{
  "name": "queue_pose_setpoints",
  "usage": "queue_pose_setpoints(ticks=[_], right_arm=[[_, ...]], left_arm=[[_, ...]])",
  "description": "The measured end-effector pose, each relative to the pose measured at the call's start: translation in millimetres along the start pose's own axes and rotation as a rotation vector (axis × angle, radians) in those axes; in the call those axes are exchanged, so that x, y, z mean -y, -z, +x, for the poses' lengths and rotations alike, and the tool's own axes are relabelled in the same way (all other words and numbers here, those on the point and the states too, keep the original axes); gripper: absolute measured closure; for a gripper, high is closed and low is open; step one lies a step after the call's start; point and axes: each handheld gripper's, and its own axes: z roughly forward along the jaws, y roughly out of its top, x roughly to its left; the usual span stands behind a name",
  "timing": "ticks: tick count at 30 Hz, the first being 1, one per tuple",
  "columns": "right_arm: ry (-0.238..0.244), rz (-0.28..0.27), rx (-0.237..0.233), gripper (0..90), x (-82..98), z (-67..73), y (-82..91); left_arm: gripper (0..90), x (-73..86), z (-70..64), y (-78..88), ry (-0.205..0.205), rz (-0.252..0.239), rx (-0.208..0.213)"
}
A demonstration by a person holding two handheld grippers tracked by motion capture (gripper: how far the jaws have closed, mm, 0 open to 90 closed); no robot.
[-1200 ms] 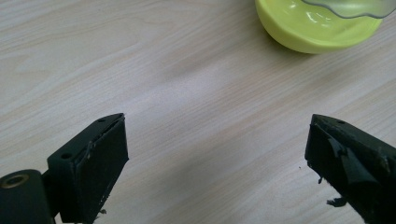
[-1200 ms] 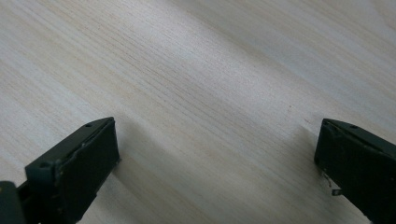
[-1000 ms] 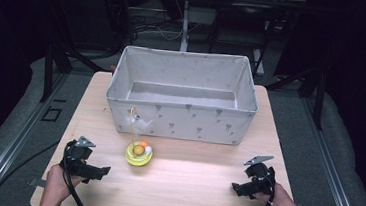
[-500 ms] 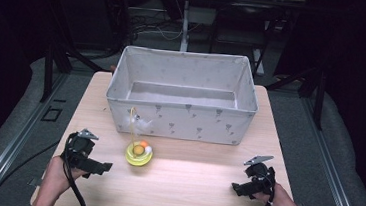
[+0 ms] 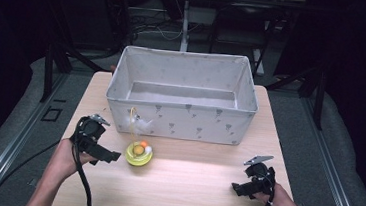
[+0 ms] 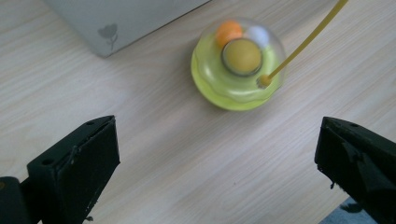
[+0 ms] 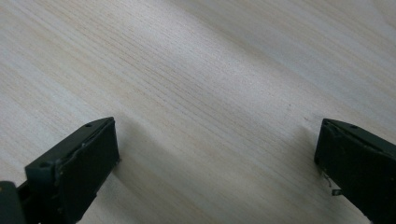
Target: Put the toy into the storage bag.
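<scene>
Left gripper jaws spread, just been opening, nothing between; yellow-green dome toy on counter just beside, near fabric bin; wand tip cut off, feathers blurred; right gripper jaws spread over bare wood.

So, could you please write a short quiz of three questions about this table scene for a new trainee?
1. True or false: the yellow-green toy lies inside the fabric box.
2. Which gripper is nearer to the toy? A) left gripper B) right gripper
3. Fill in: the thin yellow wand rising from the toy carries white ____ at its top.

Key
1. False: the toy stands on the wooden table, in front of the box.
2. A. Its jaws have just been opening and stand wide apart with nothing between them; the toy lies ahead of them.
3. Feathers, seen against the box's front wall.
</scene>
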Motion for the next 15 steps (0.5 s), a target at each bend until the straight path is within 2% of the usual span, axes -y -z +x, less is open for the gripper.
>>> queue_pose_setpoints(ticks=[3,7,12,15], right_arm=[[0.000,0.000,0.000,0.0,0.0,0.0,0.0],[-0.001,0.001,0.000,0.0,-0.1,0.1,0.0],[-0.001,0.000,0.000,0.0,0.0,0.1,0.0],[-0.001,0.000,0.000,0.0,0.0,0.1,0.0]], left_arm=[[0.0,-13.9,-5.9,1.2,-0.029,0.014,0.000],[0.0,-22.6,-8.4,1.8,-0.036,0.011,0.009],[0.0,-38.3,-12.7,3.5,-0.060,0.037,0.031],[0.0,-43.1,-14.1,5.0,-0.068,0.035,0.036]])
